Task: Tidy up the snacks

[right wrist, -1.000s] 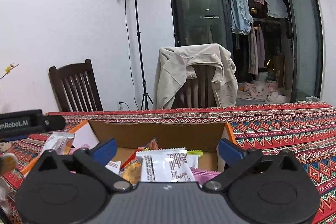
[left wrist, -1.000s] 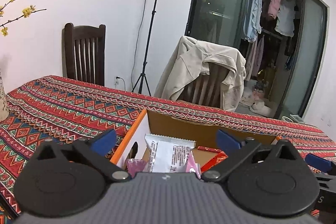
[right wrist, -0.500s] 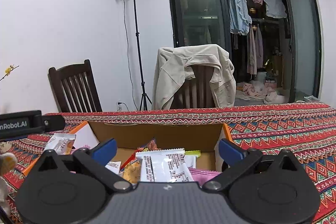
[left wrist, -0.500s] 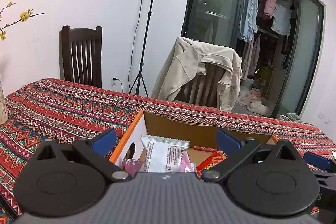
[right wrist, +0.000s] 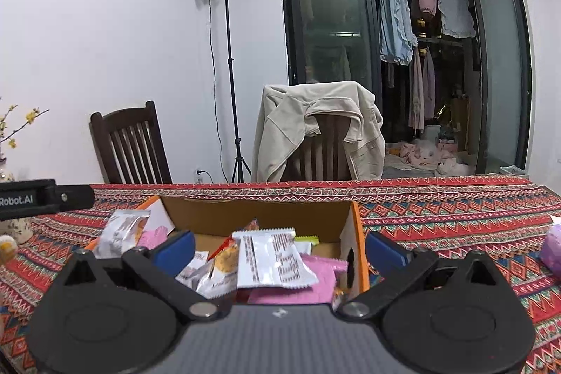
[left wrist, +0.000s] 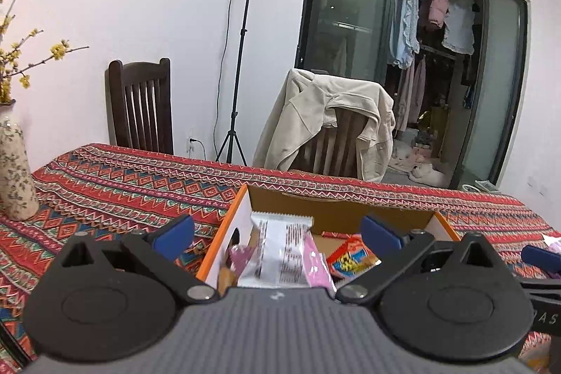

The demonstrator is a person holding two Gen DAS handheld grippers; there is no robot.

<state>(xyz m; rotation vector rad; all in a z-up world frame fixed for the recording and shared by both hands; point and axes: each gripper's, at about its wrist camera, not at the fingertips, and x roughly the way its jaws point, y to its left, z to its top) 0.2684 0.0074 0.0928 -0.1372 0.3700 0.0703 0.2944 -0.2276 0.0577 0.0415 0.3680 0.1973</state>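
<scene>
Left wrist view
- Left gripper (left wrist: 277, 232): the blue-padded jaws stand wide apart and hold nothing.
- Box: an open brown cardboard box with orange edges (left wrist: 392, 216) sits on the red patterned tablecloth (left wrist: 122, 184), straight ahead of this gripper and just below it.
- Snacks inside: a white foil snack packet with black print (left wrist: 278, 251) stands nearly upright between the jaws' line of sight, its long axis running away from the camera; a pink wrapper (left wrist: 317, 265) lies just to its right, and a red and yellow packet (left wrist: 352, 260) further right.
- Off to the side: a floral ceramic vase (left wrist: 15, 170) stands well left of the box.

Right wrist view
- Right gripper (right wrist: 280, 246): its jaws are also spread, with nothing between the pads.
- Box from here: the cardboard box is dead ahead, its near side hidden behind the gripper body.
- Snacks: the white foil packet leans on top of the pile, long axis pointing forward and slightly left, resting on the pink wrapper; a silver packet with an orange picture (right wrist: 121, 230) rests over the box's left rim.
- Loose item: a pale purple wrapped thing (right wrist: 552, 247) lies on the cloth well right of the box, too blurred to name.
- Nearer hand: my guess is the right one for that loose thing, the left for the rim packet.
</scene>
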